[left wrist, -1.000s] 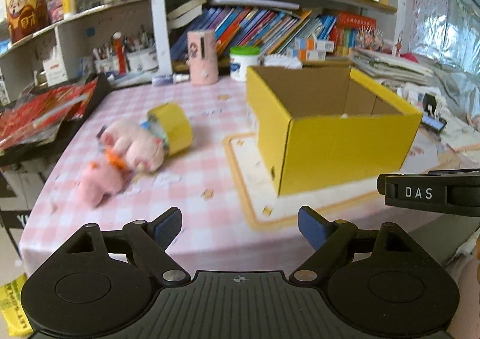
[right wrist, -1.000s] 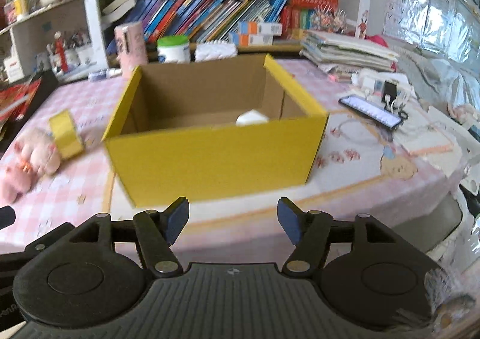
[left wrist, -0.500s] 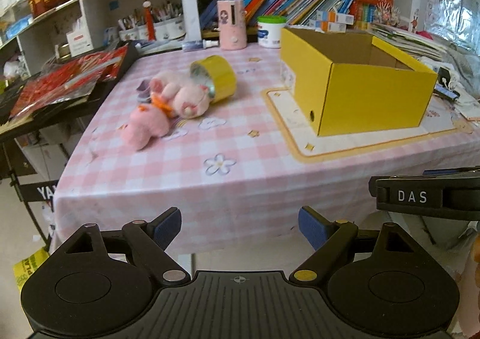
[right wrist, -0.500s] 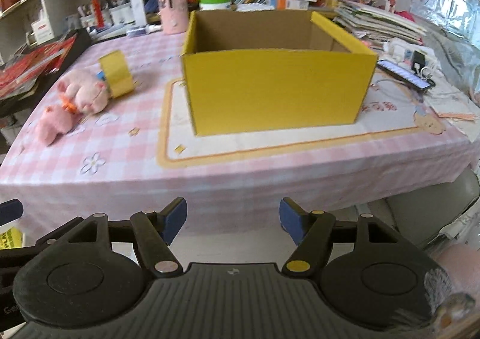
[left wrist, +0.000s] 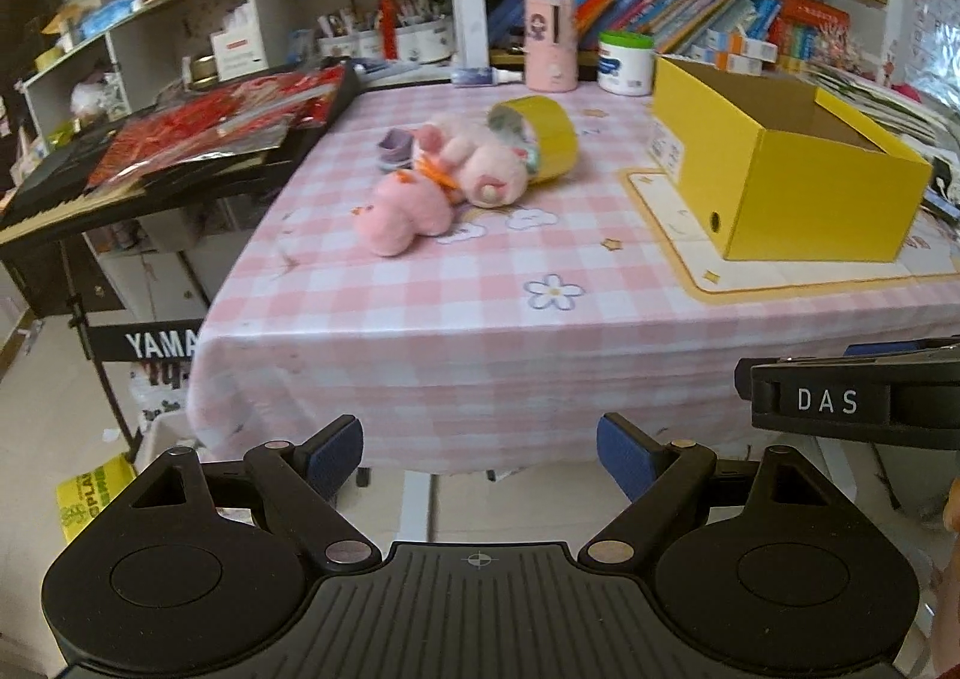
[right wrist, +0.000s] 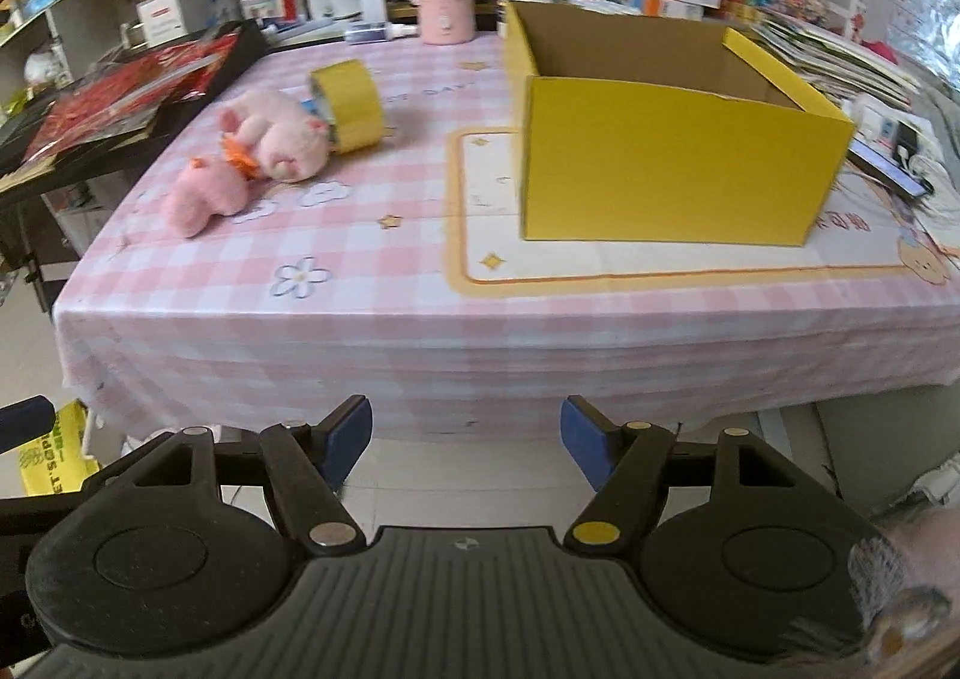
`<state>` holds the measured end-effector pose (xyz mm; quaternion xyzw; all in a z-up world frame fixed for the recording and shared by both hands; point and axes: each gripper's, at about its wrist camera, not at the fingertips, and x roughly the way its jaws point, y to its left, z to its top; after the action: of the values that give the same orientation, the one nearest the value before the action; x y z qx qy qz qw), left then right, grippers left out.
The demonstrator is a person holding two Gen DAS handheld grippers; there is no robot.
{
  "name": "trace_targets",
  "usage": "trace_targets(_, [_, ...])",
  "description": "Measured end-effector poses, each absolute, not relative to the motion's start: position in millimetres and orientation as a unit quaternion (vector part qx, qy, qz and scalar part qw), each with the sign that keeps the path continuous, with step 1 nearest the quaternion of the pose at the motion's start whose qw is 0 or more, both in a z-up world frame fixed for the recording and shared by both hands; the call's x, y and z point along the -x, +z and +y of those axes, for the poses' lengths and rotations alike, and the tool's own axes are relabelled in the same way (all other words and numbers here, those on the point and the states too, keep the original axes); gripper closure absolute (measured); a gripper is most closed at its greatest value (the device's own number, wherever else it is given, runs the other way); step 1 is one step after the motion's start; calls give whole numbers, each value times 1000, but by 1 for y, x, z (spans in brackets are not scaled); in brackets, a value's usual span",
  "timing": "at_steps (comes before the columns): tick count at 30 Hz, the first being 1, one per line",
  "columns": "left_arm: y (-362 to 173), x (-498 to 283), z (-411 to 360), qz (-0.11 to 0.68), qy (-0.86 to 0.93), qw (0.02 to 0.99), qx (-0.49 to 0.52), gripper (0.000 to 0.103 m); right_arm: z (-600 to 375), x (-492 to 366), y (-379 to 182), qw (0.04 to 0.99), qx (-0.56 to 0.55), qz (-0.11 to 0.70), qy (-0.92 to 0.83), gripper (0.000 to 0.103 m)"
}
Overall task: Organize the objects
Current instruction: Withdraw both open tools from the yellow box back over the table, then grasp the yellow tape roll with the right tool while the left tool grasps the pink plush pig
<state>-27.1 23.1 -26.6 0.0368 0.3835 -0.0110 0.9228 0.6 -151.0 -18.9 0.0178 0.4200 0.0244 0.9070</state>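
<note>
pink plush toys (left wrist: pixel 447 181), soft and light, lie near the surface's (left wrist: pixel 540 331) far left corner against a yellow tape roll (left wrist: pixel 540 135); pinch the body. left tongs (left wrist: pixel 480 454) wide, empty; right tongs (right wrist: pixel 465 442) have just been opening, empty.

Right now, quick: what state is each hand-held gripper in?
Left hand-held gripper: open, holding nothing.
Right hand-held gripper: open, holding nothing; its jaws have just been opening.

Pink checked tablecloth (left wrist: pixel 480 331) over table; crowded bookshelves (left wrist: pixel 660 12) behind; pale tiled floor (right wrist: pixel 468 475).
</note>
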Motion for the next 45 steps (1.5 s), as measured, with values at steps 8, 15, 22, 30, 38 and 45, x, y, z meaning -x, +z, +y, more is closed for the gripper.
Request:
trace_targets(8, [-20,32,46,372,10,928,-25,16,-127,-3,-12,910,-5,412,47,34])
trace_targets(15, [-16,32,60,364,26,931,-8,16,-109,-4,-7,912,10,405,66,33])
trace_targets(22, [-17,26,64,365,33,931,-3,16,-103,-13,-7,911,16,405,75,33])
trace_targets(30, [-18,5,70,365,47,930,-2,16,-96,-37,-11,910,15,406,83,33])
trace_targets(38, [-24,-31,73,375,53,925,13,16,-90,-79,-13,905,26,415,94,33])
trace_targets(45, [-26,-73,74,372,67,925,30,16,-89,-126,-13,904,40,414,103,33])
